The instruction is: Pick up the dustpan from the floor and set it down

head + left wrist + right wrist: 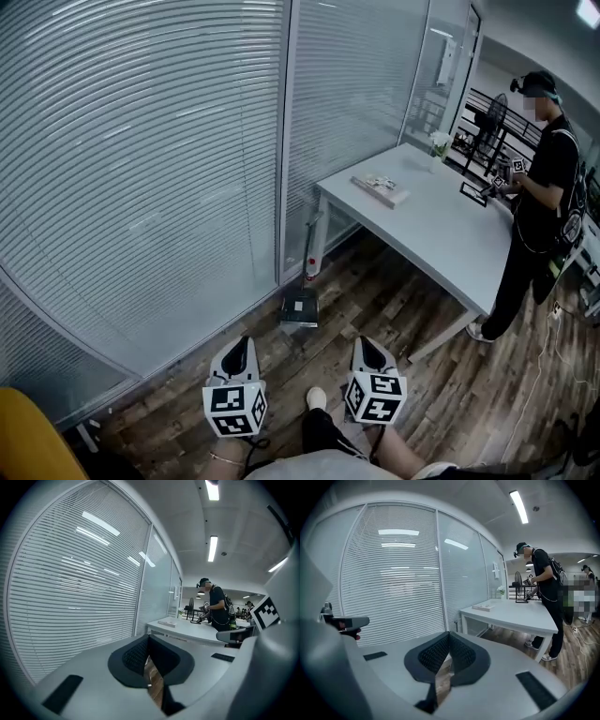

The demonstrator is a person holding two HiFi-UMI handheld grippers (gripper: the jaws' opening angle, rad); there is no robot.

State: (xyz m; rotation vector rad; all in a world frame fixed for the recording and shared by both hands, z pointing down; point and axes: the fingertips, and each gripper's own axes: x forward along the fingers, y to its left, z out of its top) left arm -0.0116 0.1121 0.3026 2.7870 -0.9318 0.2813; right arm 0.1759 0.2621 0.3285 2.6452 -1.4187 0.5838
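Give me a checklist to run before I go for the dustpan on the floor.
1. Dustpan in sight, on the floor by the glass wall: ok.
2. Floor between the grippers and the dustpan free of obstacles: ok.
3. Left gripper open for a grasp: not ok, its fingers are together with nothing held.
4. Right gripper open for a grasp: not ok, its fingers are together with nothing held.
5. Standing person away from the dustpan: ok, they are at the far side of the table.
6. Dustpan's upright handle free of the table leg: cannot tell.
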